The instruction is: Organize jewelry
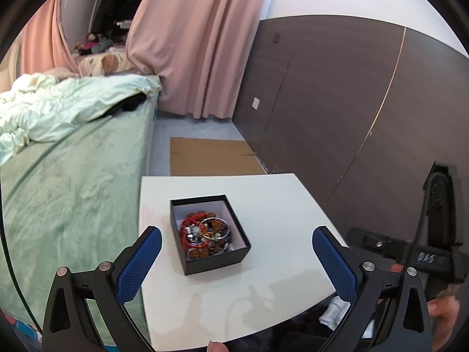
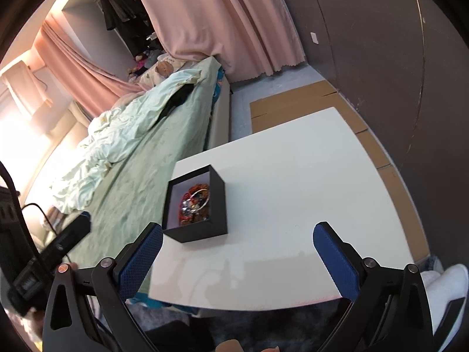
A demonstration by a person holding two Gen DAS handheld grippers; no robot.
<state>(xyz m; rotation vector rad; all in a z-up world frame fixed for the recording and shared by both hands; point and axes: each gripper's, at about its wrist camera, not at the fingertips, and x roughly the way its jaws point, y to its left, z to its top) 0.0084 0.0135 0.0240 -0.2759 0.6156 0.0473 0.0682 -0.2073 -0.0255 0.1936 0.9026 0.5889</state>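
Note:
A black open box (image 1: 215,259) with a white lining stands on the white table (image 1: 278,214). It holds a tangle of jewelry (image 1: 205,236): red cords, brown bead bracelets and a silver bangle. My left gripper (image 1: 236,243) is open and empty, above the table just short of the box. In the right wrist view the box (image 2: 217,208) sits left of centre with the jewelry (image 2: 195,205) inside. My right gripper (image 2: 237,242) is open and empty, above the table (image 2: 307,190) in front of the box. Each gripper's body shows at the edge of the other's view.
A bed with a green cover (image 1: 67,182) runs along the table's left side. Flat cardboard (image 1: 211,157) lies on the floor beyond the table. A dark panel wall (image 1: 337,102) stands to the right, pink curtains (image 1: 187,41) behind.

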